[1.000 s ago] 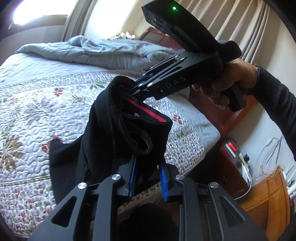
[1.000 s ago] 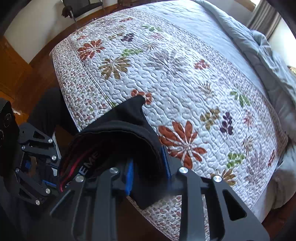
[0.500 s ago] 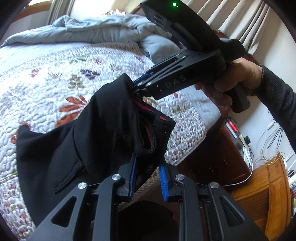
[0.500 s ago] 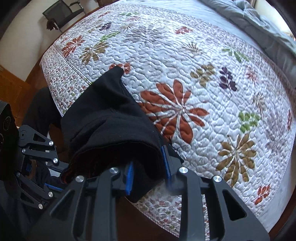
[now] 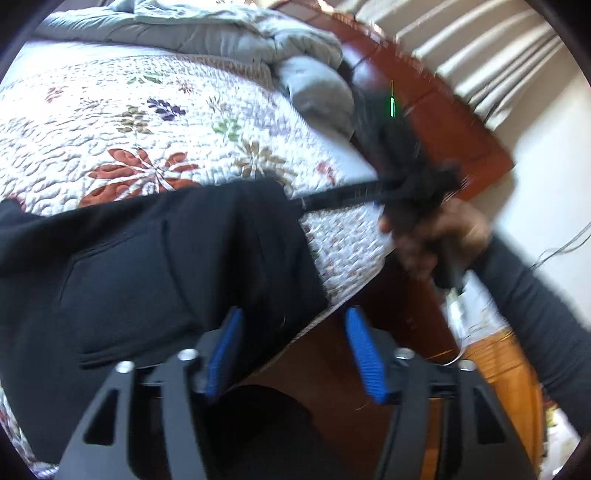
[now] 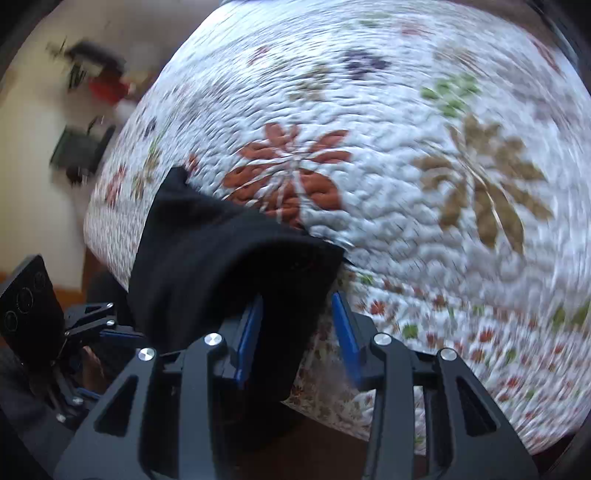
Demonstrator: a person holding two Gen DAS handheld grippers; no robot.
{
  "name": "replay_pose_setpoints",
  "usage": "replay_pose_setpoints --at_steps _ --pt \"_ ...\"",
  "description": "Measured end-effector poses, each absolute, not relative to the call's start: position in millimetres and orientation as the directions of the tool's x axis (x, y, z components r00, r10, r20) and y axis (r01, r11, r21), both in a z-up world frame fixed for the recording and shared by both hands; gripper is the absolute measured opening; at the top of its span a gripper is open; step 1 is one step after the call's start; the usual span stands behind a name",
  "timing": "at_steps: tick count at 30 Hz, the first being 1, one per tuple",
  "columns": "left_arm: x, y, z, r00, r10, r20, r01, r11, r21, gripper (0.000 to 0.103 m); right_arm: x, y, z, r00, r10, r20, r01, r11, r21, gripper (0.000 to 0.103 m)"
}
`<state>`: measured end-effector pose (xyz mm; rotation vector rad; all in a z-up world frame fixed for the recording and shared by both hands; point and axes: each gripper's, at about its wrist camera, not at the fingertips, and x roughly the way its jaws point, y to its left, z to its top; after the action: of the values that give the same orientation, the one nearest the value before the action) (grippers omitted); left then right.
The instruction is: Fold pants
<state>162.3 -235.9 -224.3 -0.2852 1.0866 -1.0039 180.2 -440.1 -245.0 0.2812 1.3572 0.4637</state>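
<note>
The black pants (image 5: 147, 266) lie spread over the near edge of the floral quilt (image 5: 147, 122), waistband toward me. My left gripper (image 5: 291, 350) is open, its blue pads apart, the waistband edge just beyond its left pad. My right gripper (image 6: 297, 332) is open too, with black cloth (image 6: 229, 269) hanging loosely between its pads. In the left wrist view the right gripper's body (image 5: 402, 184) is blurred at the pants' far corner.
A grey duvet (image 5: 221, 29) is bunched at the head of the bed by a wooden headboard (image 5: 436, 107). A wooden nightstand (image 5: 491, 350) with cables stands right of the bed. Blurred furniture (image 6: 85, 147) stands past the bed's far corner.
Both grippers have opened and let go of the waistband. The pants have dropped flat onto the quilt's edge. Both views are blurred by motion.
</note>
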Motion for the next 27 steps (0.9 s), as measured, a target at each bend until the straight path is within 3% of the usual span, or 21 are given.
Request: replay_pose_setpoints --at_steps 2,4,9,14,17,18,20,21,25,27 --pt "164.7 -211.4 -216.9 0.081 -0.845 -0.529 0.501 0.493 -0.711 0.069 165.8 -457.3 -248.7 0.205 0.525 -0.826 -0.062 0.849 0.525 0.046" --pt "169.3 -189.4 -211.6 0.097 -0.869 -0.484 0.485 0.466 -0.740 0.072 146.6 -473.3 -250.3 0.294 0.569 -0.768 0.031 0.797 0.603 0.065" --pt "218.1 -110.4 -222.6 0.222 -0.870 -0.440 0.357 0.492 -0.794 0.075 120.0 -472.2 -259.9 0.406 0.664 -0.628 0.095 0.653 0.752 0.082" --pt "272.5 -76.8 -253.6 0.213 -0.917 -0.338 0.194 0.378 -0.905 0.075 145.3 -441.4 -278.4 0.367 0.689 -0.625 0.103 0.638 0.763 0.083" --pt "290.8 -74.3 -273.6 0.213 -0.920 -0.328 0.130 0.359 -0.924 0.074 160.8 -428.7 -284.4 0.348 0.692 -0.633 0.098 0.645 0.758 0.083" --pt "295.2 -74.4 -280.8 0.216 -0.918 -0.333 0.110 0.362 -0.926 0.073 166.2 -424.1 -285.3 0.341 0.684 -0.645 0.094 0.657 0.748 0.080" --pt "298.7 -73.0 -289.7 0.230 -0.915 -0.333 0.094 0.361 -0.928 0.073 171.3 -418.3 -284.4 0.327 0.685 -0.651 0.074 0.668 0.741 0.046" --pt "299.2 -71.5 -293.9 0.244 -0.912 -0.330 0.086 0.359 -0.929 0.073 171.2 -417.0 -285.0 0.313 0.696 -0.646 0.065 0.663 0.746 0.021" --pt "304.1 -65.5 -305.2 0.297 -0.901 -0.315 0.061 0.347 -0.936 0.073 187.1 -399.1 -262.3 0.331 0.629 -0.704 -0.039 0.754 0.655 0.012" --pt "307.6 -58.8 -307.6 0.354 -0.884 -0.306 0.058 0.347 -0.936 0.073 194.0 -395.0 -247.3 0.388 0.612 -0.689 -0.095 0.771 0.630 0.012"
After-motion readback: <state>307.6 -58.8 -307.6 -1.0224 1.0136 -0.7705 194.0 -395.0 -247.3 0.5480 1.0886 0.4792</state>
